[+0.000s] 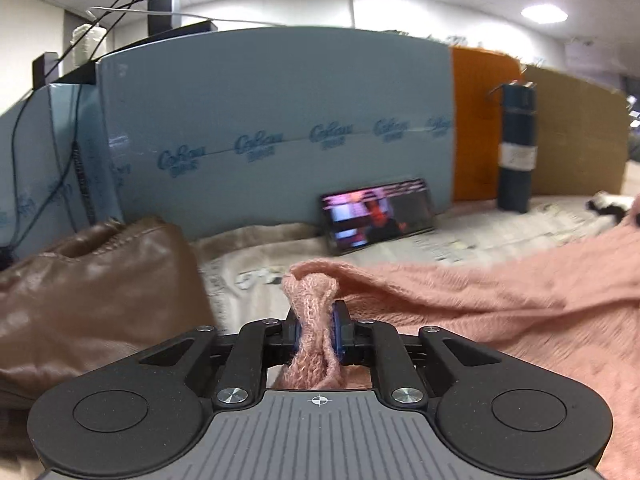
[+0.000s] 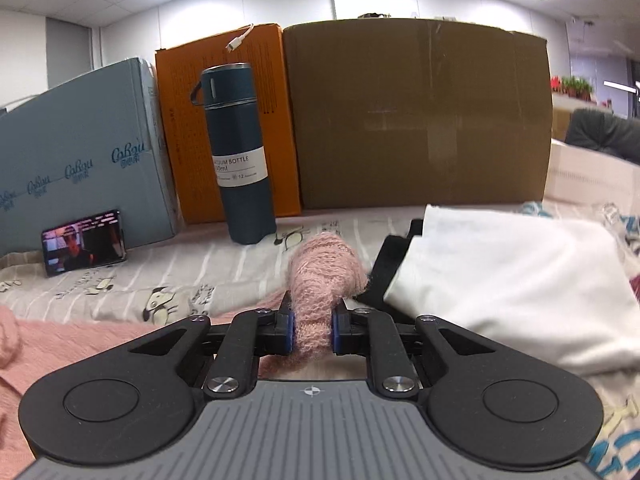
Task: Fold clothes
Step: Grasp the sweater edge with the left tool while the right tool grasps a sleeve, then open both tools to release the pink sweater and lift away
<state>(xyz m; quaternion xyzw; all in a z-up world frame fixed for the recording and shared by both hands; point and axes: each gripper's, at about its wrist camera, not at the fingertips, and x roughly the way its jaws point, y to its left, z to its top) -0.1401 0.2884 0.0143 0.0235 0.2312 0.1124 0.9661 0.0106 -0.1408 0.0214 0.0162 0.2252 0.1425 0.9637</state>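
A pink knitted sweater (image 1: 500,300) lies spread over the printed bed sheet (image 1: 248,276) and runs off to the right in the left wrist view. My left gripper (image 1: 316,330) is shut on a bunched edge of that sweater, the knit squeezed between the blue pads. In the right wrist view my right gripper (image 2: 313,330) is shut on another bunched part of the pink sweater (image 2: 320,276), which bulges out ahead of the fingers. More of the pink knit lies at the lower left there.
A brown leather garment (image 1: 92,292) lies left of the left gripper. A folded white garment (image 2: 508,280) on black cloth sits right of the right gripper. At the back stand a phone (image 2: 84,247) showing video, a dark blue vacuum bottle (image 2: 240,152), and blue, orange and brown boxes (image 2: 416,112).
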